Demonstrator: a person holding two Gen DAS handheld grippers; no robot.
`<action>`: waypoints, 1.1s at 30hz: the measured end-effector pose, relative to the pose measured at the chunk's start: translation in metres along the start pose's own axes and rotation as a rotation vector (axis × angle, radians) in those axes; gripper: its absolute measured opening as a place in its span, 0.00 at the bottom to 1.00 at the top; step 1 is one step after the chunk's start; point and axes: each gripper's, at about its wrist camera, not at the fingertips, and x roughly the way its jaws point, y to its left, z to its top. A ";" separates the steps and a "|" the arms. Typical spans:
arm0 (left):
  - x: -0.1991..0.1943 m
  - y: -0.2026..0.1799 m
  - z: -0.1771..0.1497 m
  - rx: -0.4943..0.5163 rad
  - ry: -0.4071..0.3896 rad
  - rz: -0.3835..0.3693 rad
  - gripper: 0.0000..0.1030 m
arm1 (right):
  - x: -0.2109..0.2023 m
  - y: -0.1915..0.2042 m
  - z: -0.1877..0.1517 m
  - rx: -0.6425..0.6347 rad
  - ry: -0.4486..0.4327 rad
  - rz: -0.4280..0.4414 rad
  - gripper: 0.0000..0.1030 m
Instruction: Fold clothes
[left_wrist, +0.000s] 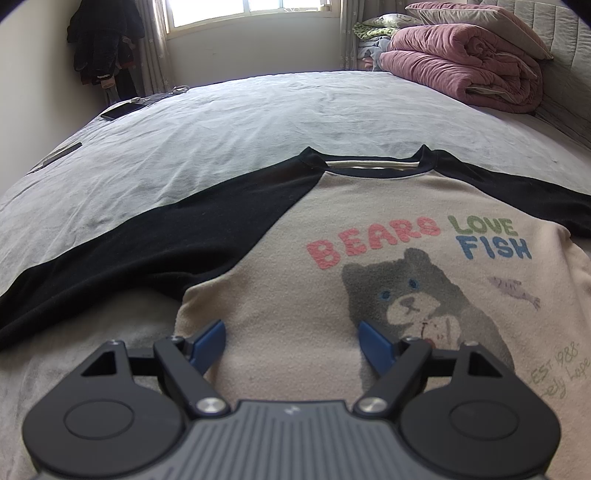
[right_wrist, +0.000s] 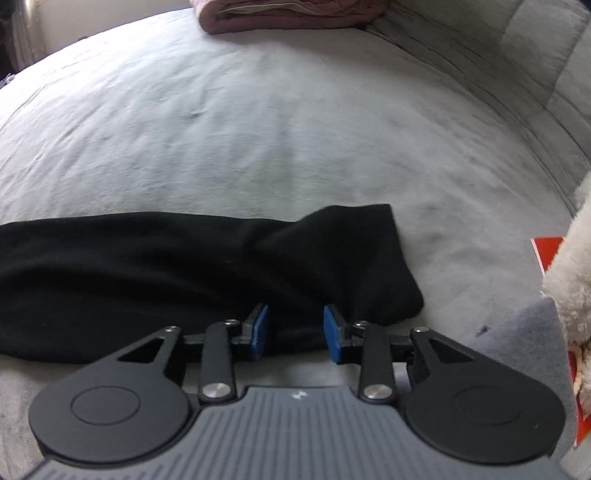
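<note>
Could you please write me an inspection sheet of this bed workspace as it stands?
Surface: grey bed sheet, wrinkled.
Job's things: cream shirt with bear print lies flat, front up, unfolded; its black sleeve lies stretched out on the sheet.
Clutter: pink quilt folded at the far end; phone near the far left edge; red item and a white fluffy thing at the right.
Grippers: left gripper open above the shirt; right gripper open over the sleeve's cuff end, nothing pinched.
Cables: white cable beside the phone.
Surroundings: window, curtains, dark clothes hanging in the corner.
</note>
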 end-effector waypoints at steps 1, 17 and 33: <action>0.000 0.000 0.000 0.000 0.000 0.000 0.79 | 0.000 -0.003 0.001 0.003 -0.004 -0.058 0.32; 0.001 0.000 0.000 0.003 -0.002 0.002 0.79 | -0.012 -0.022 0.021 0.179 -0.254 -0.011 0.37; 0.000 -0.001 -0.001 0.004 -0.003 0.004 0.79 | 0.001 0.010 0.017 0.084 -0.223 -0.086 0.30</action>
